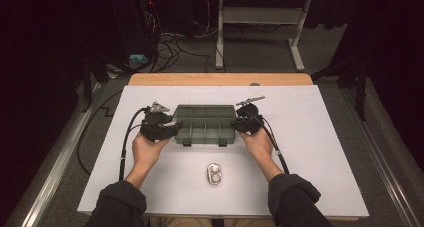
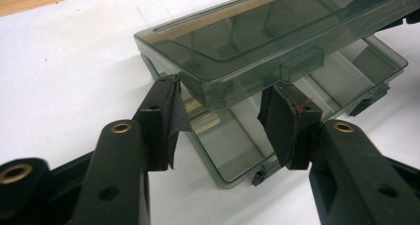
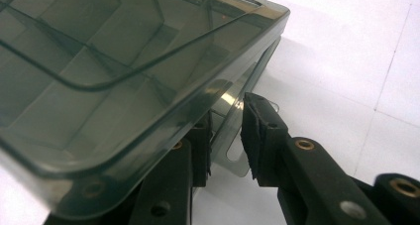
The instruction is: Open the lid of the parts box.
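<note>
I am working on the smoked plastic compartment box (image 1: pixel 205 122), which sits mid-desk on the white sheet (image 1: pixel 320 137), with a small metal tin (image 1: pixel 214 174) lying nearer to me, well apart from it. The step in hand looks like the lid: in the left gripper view the lid (image 2: pixel 257 41) stands lifted off the tray (image 2: pixel 233 145), hinged up at an angle, so I judge it partway through being swung.

My left tool (image 2: pixel 223 123) sits at the box's left end, its jaws spread to either side of the lid's front corner; the pads look close to the plastic, but I cannot tell whether they press on it. My right tool (image 3: pixel 225 136) is at the right end, jaws parted around the thin wall of the tray under the lid's edge, with a clear gap at the outer pad, so it is not pinching.

Both hands come in low from my side, the left hand (image 1: pixel 146 149) and right hand (image 1: pixel 260 142) mirrored, tools pointing inward toward each other and roughly level.

Next I would steady the tray with the right and carry the lid with the left, keeping the hinge from twisting.
</note>
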`<state>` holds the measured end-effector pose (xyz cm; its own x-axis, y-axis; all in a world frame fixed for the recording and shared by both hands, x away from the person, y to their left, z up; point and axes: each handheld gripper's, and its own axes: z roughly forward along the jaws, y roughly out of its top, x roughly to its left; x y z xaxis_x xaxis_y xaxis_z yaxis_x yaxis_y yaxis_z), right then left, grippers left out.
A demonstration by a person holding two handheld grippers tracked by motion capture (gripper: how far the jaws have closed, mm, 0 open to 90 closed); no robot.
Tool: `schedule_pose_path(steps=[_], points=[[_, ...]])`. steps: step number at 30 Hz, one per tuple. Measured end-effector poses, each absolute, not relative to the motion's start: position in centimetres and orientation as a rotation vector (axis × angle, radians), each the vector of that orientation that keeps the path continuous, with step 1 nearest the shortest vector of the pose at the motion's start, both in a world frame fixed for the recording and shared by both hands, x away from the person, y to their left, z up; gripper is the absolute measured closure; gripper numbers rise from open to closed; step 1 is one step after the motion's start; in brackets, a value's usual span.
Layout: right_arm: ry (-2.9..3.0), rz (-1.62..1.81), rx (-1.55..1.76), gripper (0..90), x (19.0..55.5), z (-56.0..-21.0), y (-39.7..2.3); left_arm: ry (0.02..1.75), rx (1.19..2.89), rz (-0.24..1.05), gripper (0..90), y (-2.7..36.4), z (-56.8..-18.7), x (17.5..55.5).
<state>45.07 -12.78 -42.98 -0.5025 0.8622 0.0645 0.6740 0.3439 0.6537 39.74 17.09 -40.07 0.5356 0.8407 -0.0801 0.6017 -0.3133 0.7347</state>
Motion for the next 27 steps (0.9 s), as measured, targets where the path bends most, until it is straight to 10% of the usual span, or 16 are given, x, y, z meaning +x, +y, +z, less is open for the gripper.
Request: schedule_pose_path(steps=[27], points=[[2.358,0.886,1.341,73.8,45.3,-42.8,-12.8,1.188,1.990,0.418,52.3,17.0,-37.7,44.3]])
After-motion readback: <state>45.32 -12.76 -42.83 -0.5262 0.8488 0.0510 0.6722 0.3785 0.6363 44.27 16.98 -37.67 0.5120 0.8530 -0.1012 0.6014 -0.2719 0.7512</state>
